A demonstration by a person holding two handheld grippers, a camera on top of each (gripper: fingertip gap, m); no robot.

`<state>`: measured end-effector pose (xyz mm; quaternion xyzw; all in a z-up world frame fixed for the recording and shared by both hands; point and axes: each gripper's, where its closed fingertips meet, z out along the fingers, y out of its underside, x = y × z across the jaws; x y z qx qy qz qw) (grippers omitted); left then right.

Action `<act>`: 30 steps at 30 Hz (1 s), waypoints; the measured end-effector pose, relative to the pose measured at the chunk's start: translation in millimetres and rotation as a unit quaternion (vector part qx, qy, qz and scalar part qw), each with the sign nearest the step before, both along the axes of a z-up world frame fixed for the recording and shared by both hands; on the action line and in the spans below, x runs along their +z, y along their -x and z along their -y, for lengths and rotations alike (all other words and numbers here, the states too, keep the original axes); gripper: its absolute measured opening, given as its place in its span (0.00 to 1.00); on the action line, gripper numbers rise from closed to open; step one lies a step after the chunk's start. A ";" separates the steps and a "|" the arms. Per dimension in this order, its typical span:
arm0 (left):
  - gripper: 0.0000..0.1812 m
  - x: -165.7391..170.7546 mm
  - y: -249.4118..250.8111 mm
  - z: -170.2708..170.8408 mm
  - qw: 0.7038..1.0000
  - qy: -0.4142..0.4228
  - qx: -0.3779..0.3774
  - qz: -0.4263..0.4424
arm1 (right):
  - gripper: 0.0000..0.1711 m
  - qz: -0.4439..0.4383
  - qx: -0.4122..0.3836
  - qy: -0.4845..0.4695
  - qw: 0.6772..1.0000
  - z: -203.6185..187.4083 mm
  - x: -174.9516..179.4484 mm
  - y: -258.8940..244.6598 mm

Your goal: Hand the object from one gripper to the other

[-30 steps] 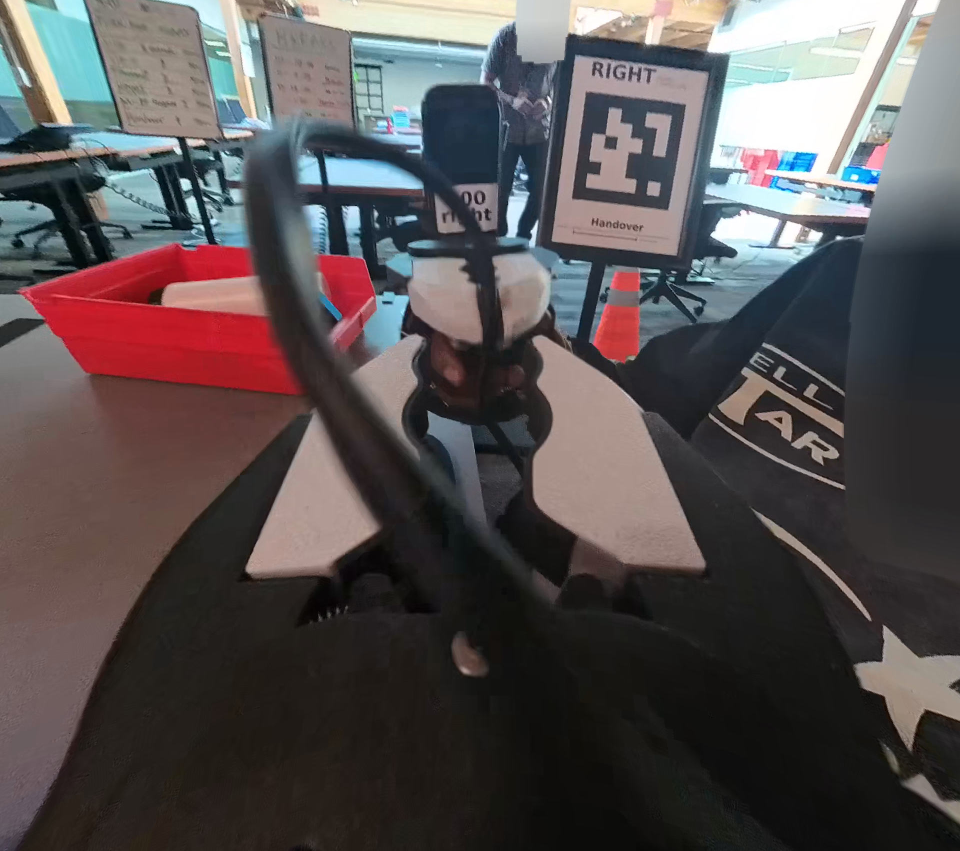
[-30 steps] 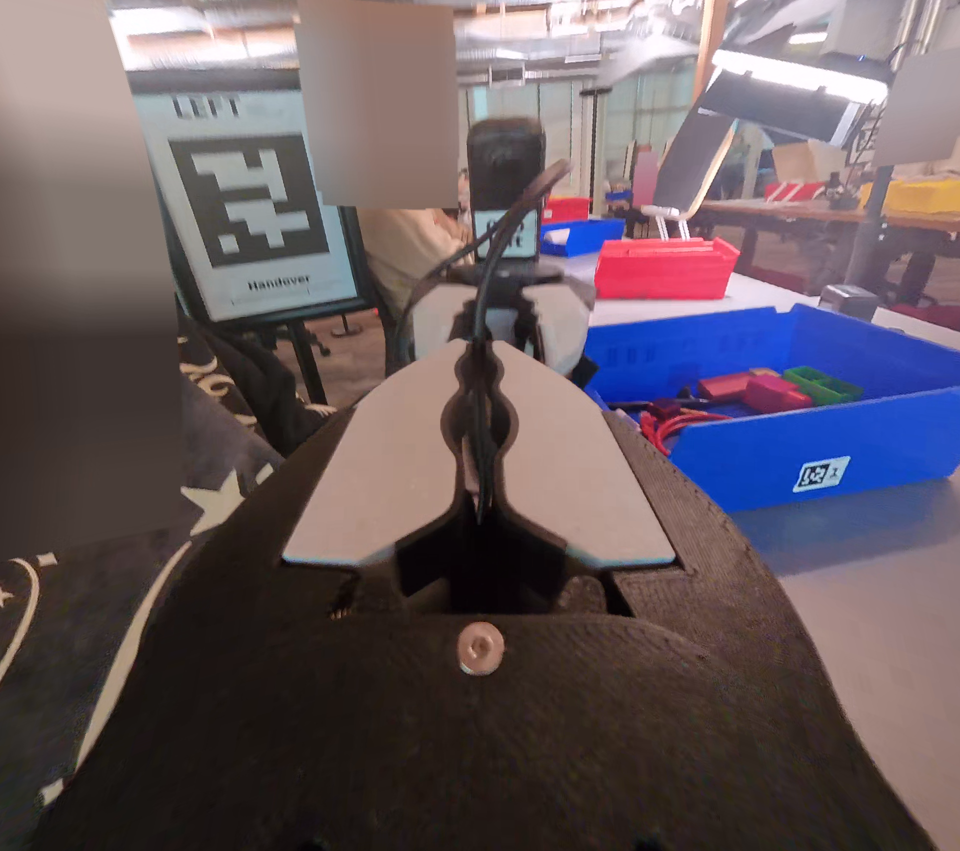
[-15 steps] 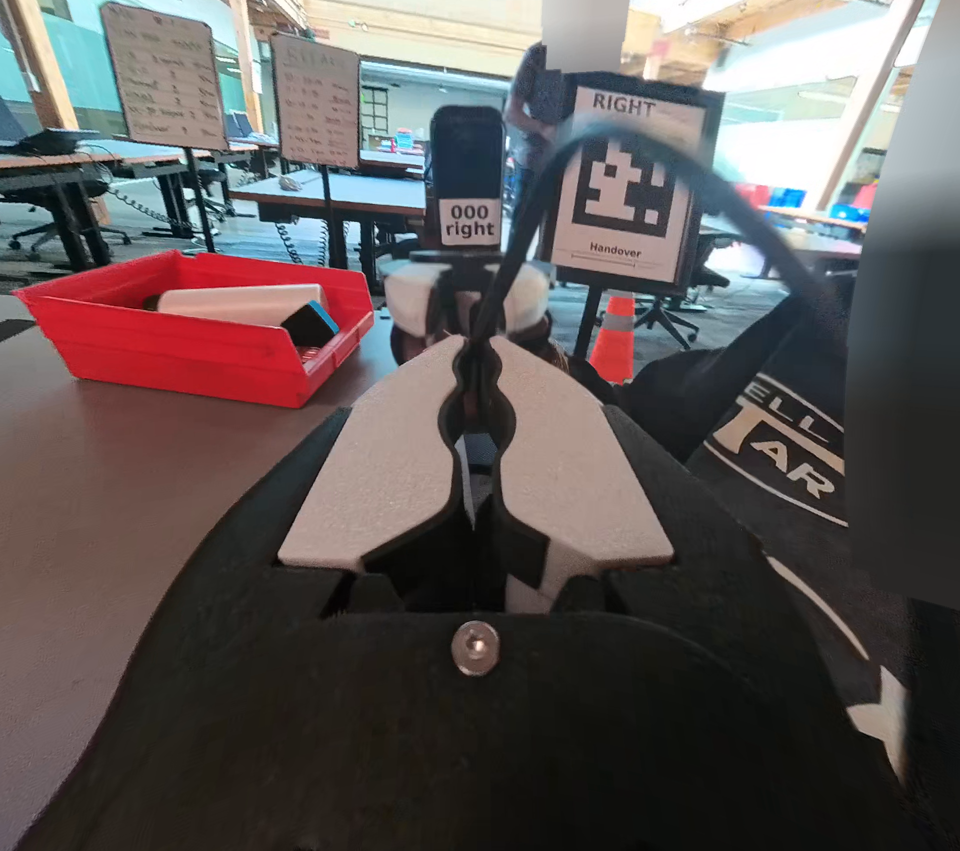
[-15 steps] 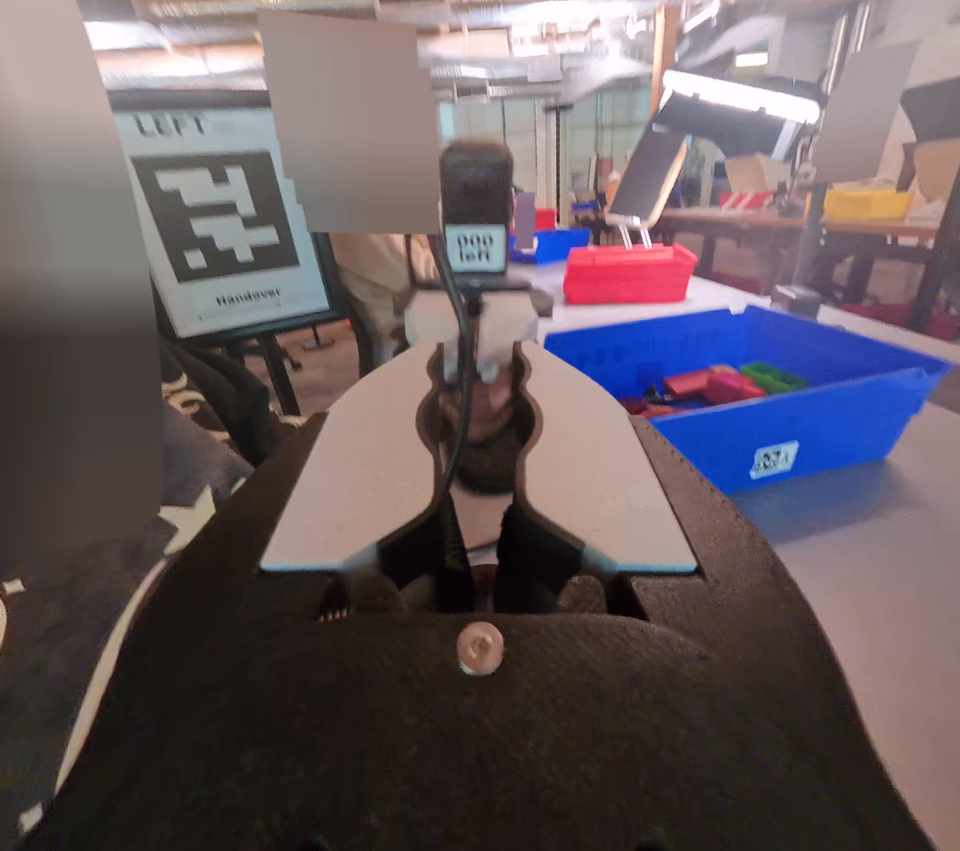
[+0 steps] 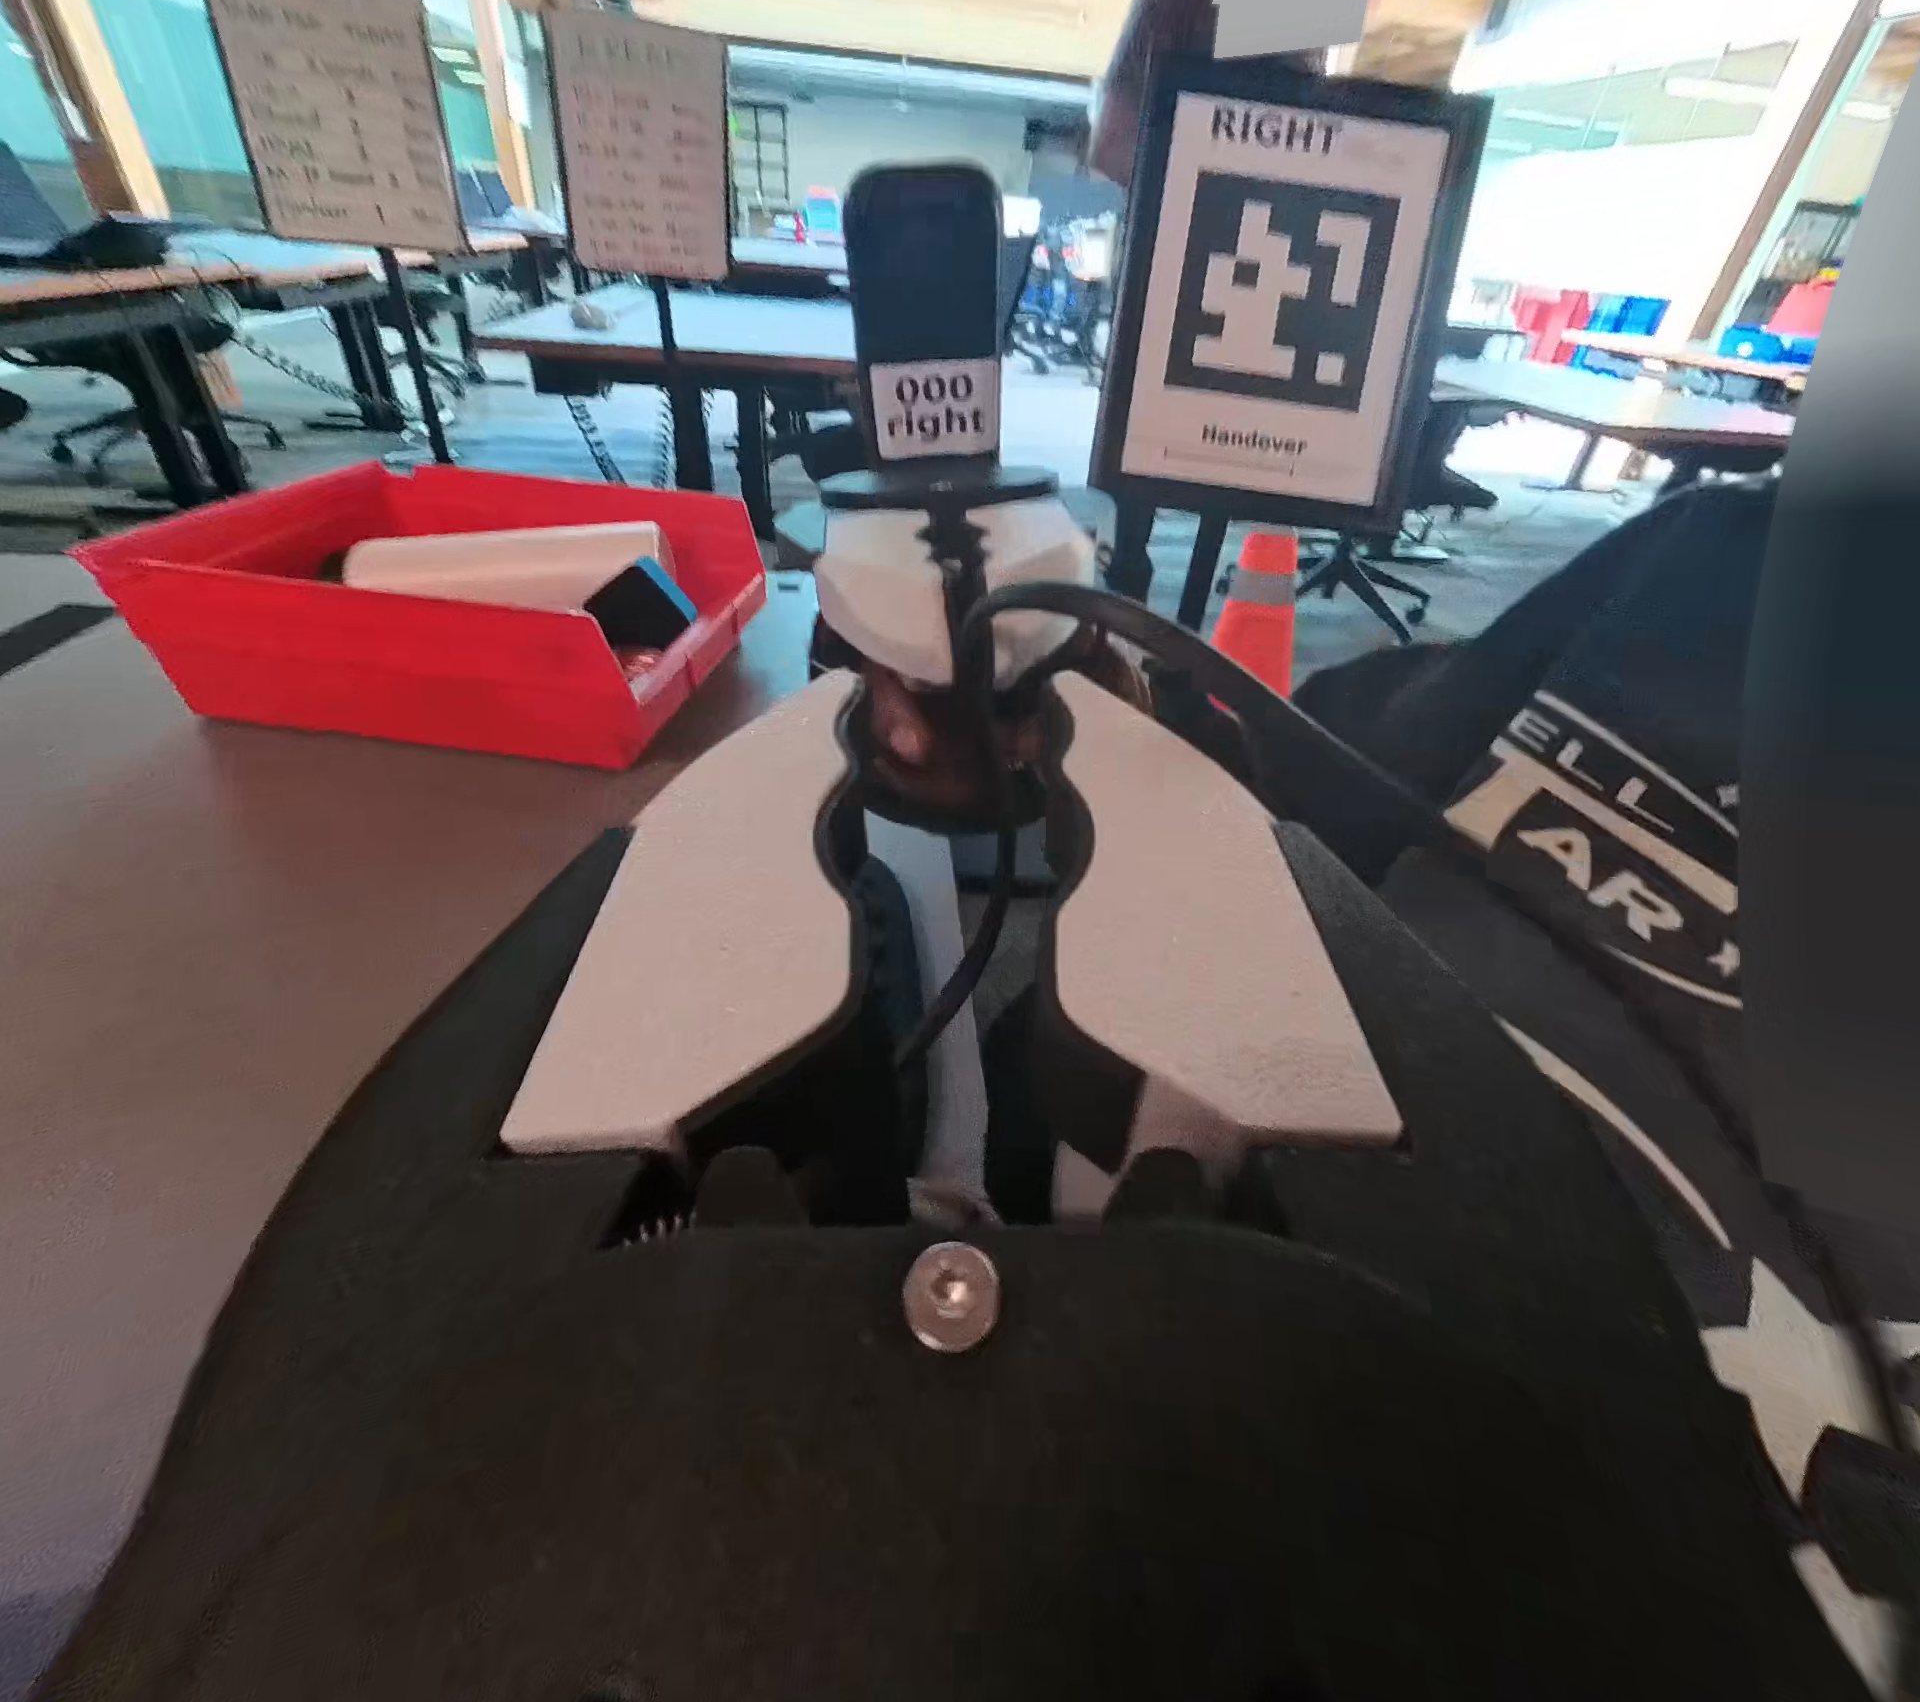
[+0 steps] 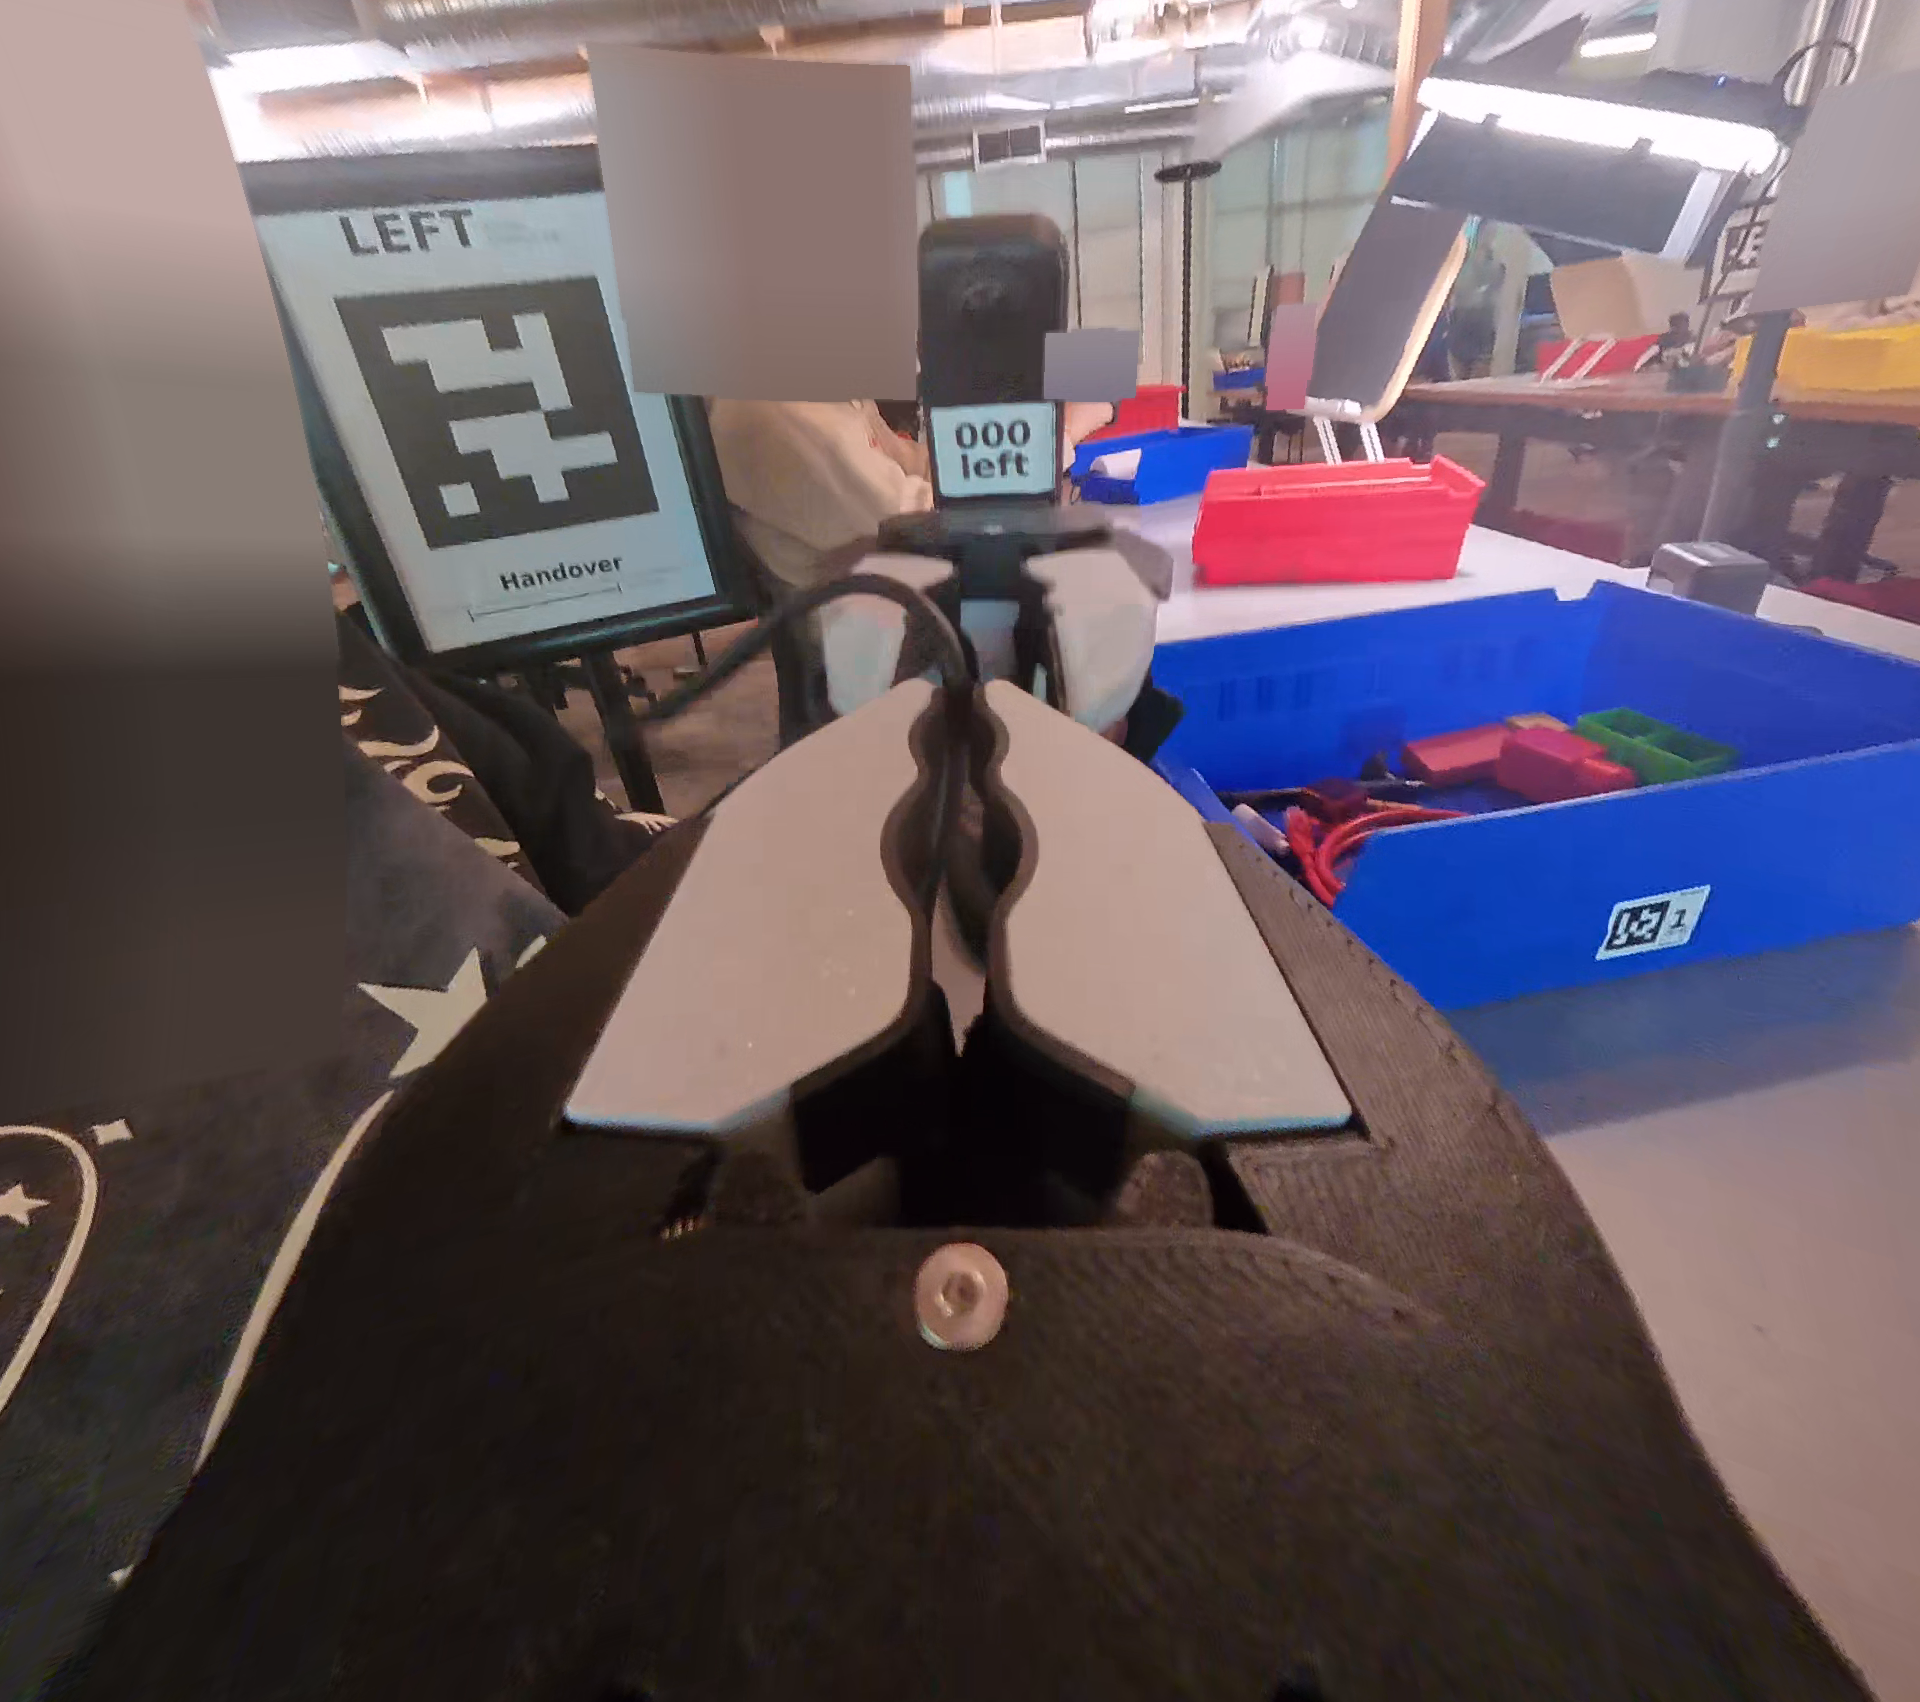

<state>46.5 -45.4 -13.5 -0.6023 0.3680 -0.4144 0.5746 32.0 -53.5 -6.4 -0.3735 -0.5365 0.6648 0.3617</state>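
Observation:
A black cable is pinched between the grey fingers of my right gripper, which is shut on it; the cable loops up and off to the left. In the left wrist view the cable hangs from the right gripper straight ahead and trails down through the gap of my left gripper. The left gripper's jaws stand apart and do not pinch the cable. The left gripper faces me just beyond the right fingertips, tip to tip with them.
A red bin with a white box stands on the brown table at the left. A blue bin of small parts sits at the right. Marker signs, an orange cone and a person's black garment lie behind. My two grippers' fingertips are within a few centimetres of each other.
Half a second ago my left gripper was shut on the cable and the right was open. Now the right has shut on the cable and the left has opened.

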 end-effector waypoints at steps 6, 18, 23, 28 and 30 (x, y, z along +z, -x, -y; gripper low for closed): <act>0.02 -16.1 -20.7 2.6 0.999 0.008 -0.037 -0.027 | 0.03 -0.014 -0.003 -0.004 1.000 5.0 4.2 0.4; 0.02 25.5 10.6 2.9 0.997 -0.047 0.021 0.059 | 0.17 0.042 -0.006 -0.046 0.998 3.5 -20.0 8.1; 0.02 26.5 4.8 5.7 0.997 -0.050 0.010 0.065 | 0.03 0.033 0.004 -0.054 0.998 9.8 -22.2 11.9; 0.14 -0.4 1.6 1.8 1.000 -0.030 -0.005 -0.010 | 0.03 -0.008 -0.005 -0.027 1.000 3.8 -1.6 1.7; 0.14 -13.1 -5.0 1.5 0.999 -0.017 -0.019 -0.039 | 0.03 -0.019 -0.012 -0.026 0.999 2.7 3.1 -0.7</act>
